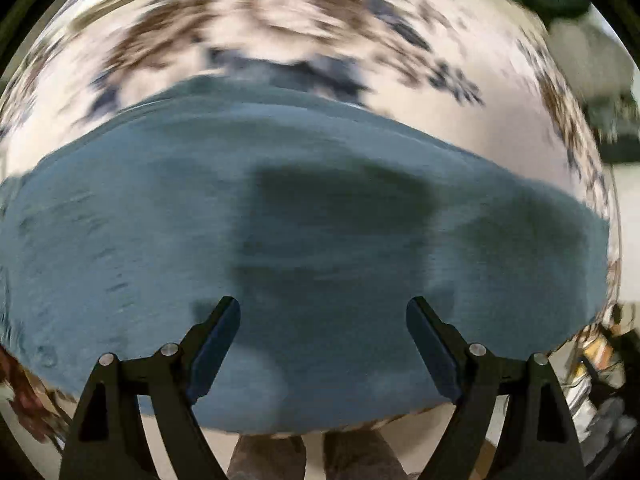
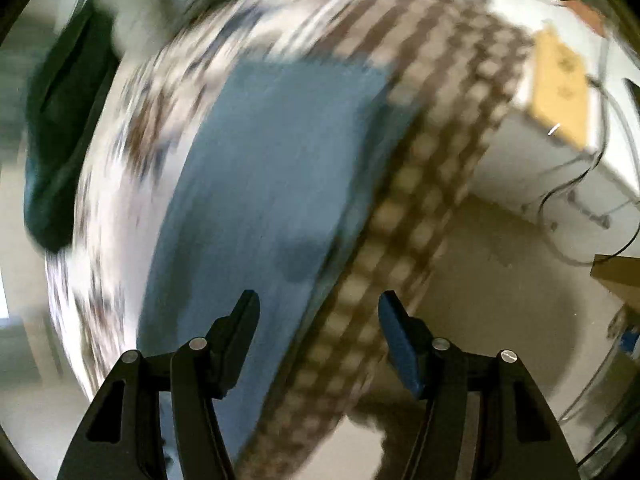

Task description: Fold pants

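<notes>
The blue pants [image 1: 304, 216] lie flat and folded on a bed with a white, brown and blue patterned cover [image 1: 280, 12]. My left gripper [image 1: 323, 312] is open and empty, held above the near part of the pants. In the right wrist view the pants [image 2: 264, 168] run as a long blue strip away from me. My right gripper [image 2: 319, 308] is open and empty above the pants' right edge and the cover's checkered border [image 2: 432, 152]. Both views are blurred by motion.
A dark green object [image 2: 60, 140] lies at the bed's far left. A white unit with a tan box [image 2: 560, 92] and cables stands to the right on the pale floor [image 2: 500, 300]. The person's legs [image 1: 312, 456] show at the bed's near edge.
</notes>
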A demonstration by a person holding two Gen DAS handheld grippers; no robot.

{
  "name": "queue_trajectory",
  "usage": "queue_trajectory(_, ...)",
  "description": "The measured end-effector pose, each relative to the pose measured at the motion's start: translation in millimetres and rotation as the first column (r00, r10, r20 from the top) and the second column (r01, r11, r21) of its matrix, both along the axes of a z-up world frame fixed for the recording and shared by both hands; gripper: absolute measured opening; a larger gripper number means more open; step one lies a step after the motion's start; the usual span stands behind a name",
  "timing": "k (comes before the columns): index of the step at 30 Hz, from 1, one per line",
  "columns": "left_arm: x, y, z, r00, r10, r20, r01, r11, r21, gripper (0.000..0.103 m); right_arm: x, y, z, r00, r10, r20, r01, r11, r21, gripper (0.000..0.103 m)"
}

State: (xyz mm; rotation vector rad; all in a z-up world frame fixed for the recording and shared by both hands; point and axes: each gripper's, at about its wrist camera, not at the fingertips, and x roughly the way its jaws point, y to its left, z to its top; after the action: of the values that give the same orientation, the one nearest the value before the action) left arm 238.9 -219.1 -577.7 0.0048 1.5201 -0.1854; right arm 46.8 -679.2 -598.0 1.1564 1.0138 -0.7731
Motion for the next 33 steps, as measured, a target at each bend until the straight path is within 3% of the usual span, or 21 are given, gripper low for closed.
queue_trajectory(6, -2.9, -45.2, -5.6, 0.997, -0.080, -0.006, 0.080, 0.996, 0.047, 0.085, 4.6, -81.6, -4.0, 0.995, -0.089, 0.049, 0.092, 0.993, -0.068, 0.064)
queue_trajectory(8, -4.0, -51.5, -6.1, 0.996, -0.091, -0.012, 0.091, 0.994, 0.057, 0.085, 16.4, -98.0, -16.7, 0.998, -0.060, -0.002, 0.060, 0.996, -0.065, 0.063)
queue_trajectory(9, -4.5, -53.7, -7.0, 0.995, -0.096, -0.018, 0.097, 0.993, 0.061, 0.085, 20.5, -102.9, -24.3, 0.998, -0.051, -0.021, 0.049, 0.997, -0.055, 0.052)
queue_trajectory(10, -5.0, -55.6, -8.1, 0.995, -0.101, -0.026, 0.103, 0.992, 0.070, 0.085, 23.9, -104.1, -31.6, 0.999, -0.040, -0.027, 0.039, 0.999, -0.037, 0.022)
queue_trajectory(11, -4.9, -58.6, -9.6, 0.994, -0.104, -0.032, 0.106, 0.992, 0.075, 0.084, 27.2, -107.0, -36.7, 0.999, -0.024, -0.031, 0.023, 1.000, -0.019, 0.011)
queue_trajectory(13, -5.7, -61.4, -9.9, 0.993, -0.112, -0.040, 0.115, 0.990, 0.079, 0.084, 33.1, -105.5, -30.0, 0.999, 0.004, -0.047, -0.008, 0.997, -0.081, 0.010)
queue_trajectory(15, -6.2, -63.7, -6.6, 0.991, -0.126, -0.041, 0.129, 0.988, 0.082, 0.084, 35.0, -99.0, -16.5, 0.998, 0.035, -0.052, -0.042, 0.991, -0.127, 0.010)
queue_trajectory(19, -7.3, -70.7, 2.1, 0.989, -0.141, -0.047, 0.144, 0.988, 0.058, 0.085, 12.5, -92.4, 7.6, 1.000, 0.010, -0.020, -0.012, 0.994, -0.112, 0.009)
queue_trajectory(21, -8.3, -75.7, 7.2, 0.987, -0.153, -0.042, 0.154, 0.987, 0.044, 0.085, 1.7, -92.7, 11.5, 0.998, 0.026, -0.058, -0.032, 0.994, -0.108, 0.009)
queue_trajectory(23, -9.7, -88.2, 10.0, 0.985, -0.168, -0.039, 0.170, 0.984, 0.045, 0.084, -2.1, -97.3, -7.2, 0.994, 0.053, -0.101, -0.058, 0.997, -0.046, 0.010)
queue_trajectory(26, -10.2, -94.9, 1.5, 0.982, -0.173, -0.070, 0.176, 0.984, 0.038, 0.085, -15.8, -107.3, -28.7, 0.999, 0.026, -0.043, -0.023, 0.997, 0.069, 0.019)
queue_trajectory(27, -9.1, -97.5, -3.0, 0.982, -0.169, -0.082, 0.172, 0.985, 0.031, 0.084, -22.0, -107.7, -27.7, 1.000, 0.014, 0.008, -0.014, 0.997, 0.074, 0.027)
queue_trajectory(28, -7.6, -98.5, -10.2, 0.982, -0.168, -0.090, 0.170, 0.985, 0.023, 0.085, -26.4, -106.6, -27.2, 0.999, 0.011, 0.044, -0.014, 0.997, 0.076, 0.042)
queue_trajectory(29, -6.3, -99.8, -18.1, 0.980, -0.175, -0.091, 0.178, 0.984, 0.028, 0.085, -30.2, -104.2, -27.4, 0.998, 0.010, 0.068, -0.016, 0.997, 0.078, 0.048)
queue_trajectory(33, -3.0, -100.5, -41.7, 0.982, -0.167, -0.088, 0.170, 0.985, 0.024, 0.088, -34.7, -91.2, -52.9, 0.987, 0.006, 0.158, -0.035, 0.983, 0.182, 0.050)
